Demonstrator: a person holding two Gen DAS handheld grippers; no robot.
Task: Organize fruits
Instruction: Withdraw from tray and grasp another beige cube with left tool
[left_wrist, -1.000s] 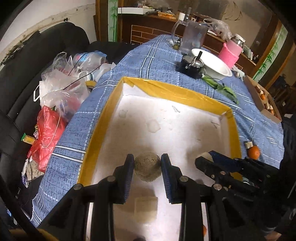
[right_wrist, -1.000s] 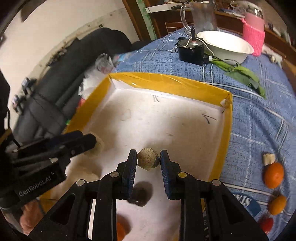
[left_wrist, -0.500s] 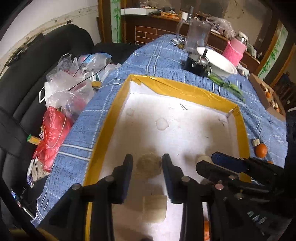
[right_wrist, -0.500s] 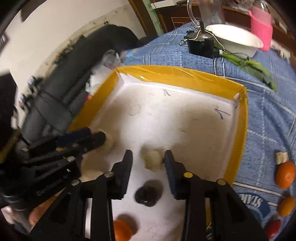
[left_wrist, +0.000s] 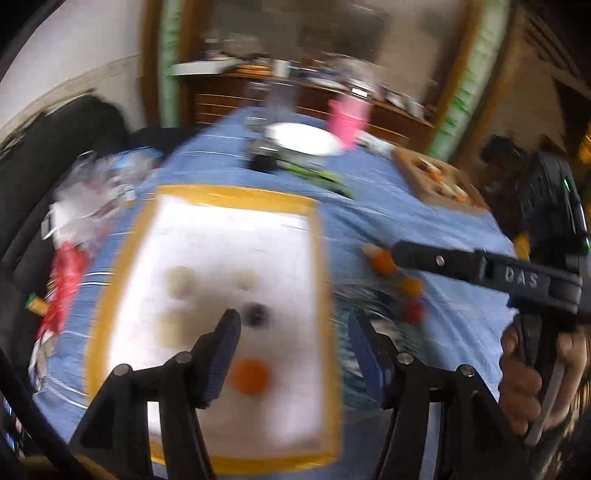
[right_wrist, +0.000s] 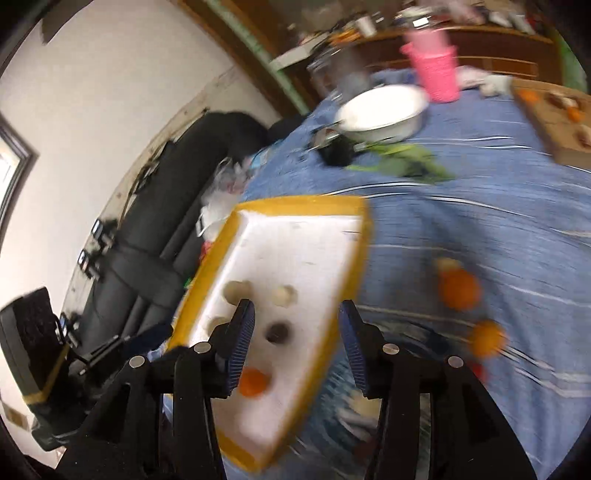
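Both grippers, left (left_wrist: 293, 338) & right (right_wrist: 297, 339), hover w/ jaws opening, nothing between, above foam tray (left_wrist: 236, 192) holding orange (left_wrist: 249, 376) & pale fruits.

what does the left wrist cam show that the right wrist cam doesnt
Only the left wrist view shows the person's hand holding the right gripper's handle, and the red bag. Only the right wrist view shows the window frame. Both show the yellow-rimmed tray with fruits, the white bowl, pink cup, and loose oranges.
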